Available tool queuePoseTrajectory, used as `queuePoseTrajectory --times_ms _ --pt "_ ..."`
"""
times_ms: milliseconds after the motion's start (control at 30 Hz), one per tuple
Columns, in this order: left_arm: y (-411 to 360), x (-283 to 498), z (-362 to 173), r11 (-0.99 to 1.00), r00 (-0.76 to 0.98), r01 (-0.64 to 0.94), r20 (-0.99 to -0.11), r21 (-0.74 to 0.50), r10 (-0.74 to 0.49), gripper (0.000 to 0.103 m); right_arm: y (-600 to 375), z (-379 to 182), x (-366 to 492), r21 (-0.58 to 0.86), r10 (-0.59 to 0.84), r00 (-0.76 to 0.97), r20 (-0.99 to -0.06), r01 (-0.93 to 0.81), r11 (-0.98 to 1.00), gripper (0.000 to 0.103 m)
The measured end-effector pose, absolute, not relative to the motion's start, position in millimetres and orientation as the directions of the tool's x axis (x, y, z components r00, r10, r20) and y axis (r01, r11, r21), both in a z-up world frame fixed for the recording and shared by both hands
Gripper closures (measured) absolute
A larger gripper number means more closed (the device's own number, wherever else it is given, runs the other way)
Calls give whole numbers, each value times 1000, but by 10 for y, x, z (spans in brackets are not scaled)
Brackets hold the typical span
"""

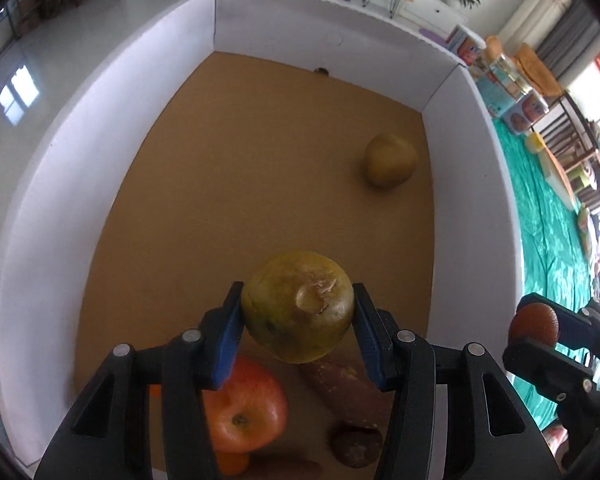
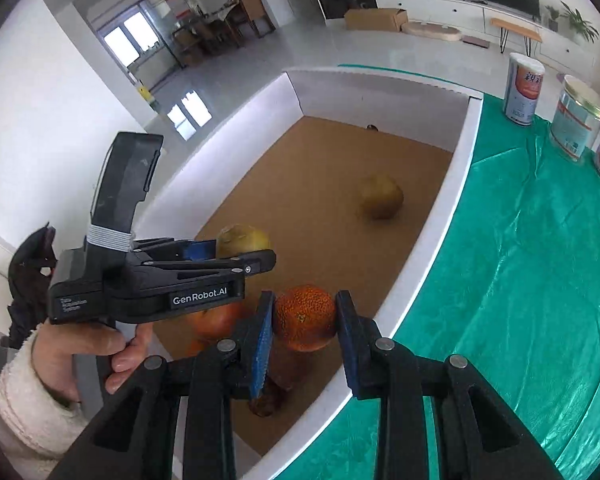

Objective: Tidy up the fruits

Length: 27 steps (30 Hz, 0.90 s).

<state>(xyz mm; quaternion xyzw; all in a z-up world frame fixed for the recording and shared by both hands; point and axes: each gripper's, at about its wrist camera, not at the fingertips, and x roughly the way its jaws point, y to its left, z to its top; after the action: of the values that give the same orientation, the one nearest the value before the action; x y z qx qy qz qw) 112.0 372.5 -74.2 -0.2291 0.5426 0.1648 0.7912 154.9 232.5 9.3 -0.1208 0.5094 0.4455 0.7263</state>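
Left wrist view: left claw [image 1: 298, 322] clamped on round yellow-green pear [image 1: 298, 306], held above white-walled, cork-floored box [image 1: 100, 184].
Right claw [image 2: 305, 320] pinches dark orange [image 2: 306, 316] at box edge; both fruits look firm, rounded, prob. slippy — grip at widest part.

The left tongs [image 1: 298, 312] were closed on a yellow-green fruit [image 1: 298, 306], its blue pads [image 1: 230, 340] pressing both sides. The person's bare left hand [image 2: 96, 344], in a white fleece sleeve, gripped the handle from below. The right tongs [image 2: 304, 318] clamped an orange [image 2: 305, 317] between the pads.
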Motion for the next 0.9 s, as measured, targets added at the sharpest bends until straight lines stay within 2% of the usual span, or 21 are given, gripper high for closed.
queuePoseTrajectory --times_ms 67,100,133,167,200,233,300,367,433,533,600,667,800,900 --pt "3755 1113 -779 831 353 -526 -935 -182 18 48 2413 15 1540 253 501 90 -861 -778 574 72" --pt "3750 1096 -760 828 362 -530 -932 -184 24 44 2425 -5 1550 239 492 98 -865 -782 576 71" --pt "3738 1073 -721 827 381 -530 -924 -190 31 34 2432 -12 1548 233 492 105 -864 -784 576 67" --pt "3714 1019 -659 828 405 -529 -913 -185 54 30 2411 -2 1543 233 499 112 -859 -782 577 62" --pt "3685 959 -572 832 432 -529 -897 -169 92 25 2366 28 1535 232 506 129 -853 -775 588 50" --pt "3659 881 -466 838 463 -524 -877 -155 127 24 2303 76 1516 220 510 156 -846 -768 601 40" --pt "3551 708 -228 855 528 -501 -829 -132 182 21 2230 223 1468 183 517 212 -830 -771 610 30" --pt "3395 515 -10 867 579 -492 -774 -83 255 18 2141 403 1405 153 526 257 -811 -774 615 23" --pt "3224 323 199 864 615 -503 -709 -18 344 13 2031 602 1343 125 548 310 -777 -777 616 12" --pt "3018 105 410 814 634 -576 -587 77 504 6 1820 840 1212 66 541 401 -739 -756 651 0" --pt "2904 -21 455 768 600 -626 -547 133 584 6 1686 880 1091 36 512 429 -744 -740 672 0" --pt "2859 -86 433 751 565 -646 -575 139 592 6 1538 780 974 25 474 422 -773 -726 687 0" --pt "2875 -255 305 713 493 -694 -658 98 570 6 1253 493 871 132 463 359 -810 -659 741 0" --pt "2862 -337 249 726 467 -677 -692 120 551 7 1186 368 790 223 475 275 -836 -620 752 0"
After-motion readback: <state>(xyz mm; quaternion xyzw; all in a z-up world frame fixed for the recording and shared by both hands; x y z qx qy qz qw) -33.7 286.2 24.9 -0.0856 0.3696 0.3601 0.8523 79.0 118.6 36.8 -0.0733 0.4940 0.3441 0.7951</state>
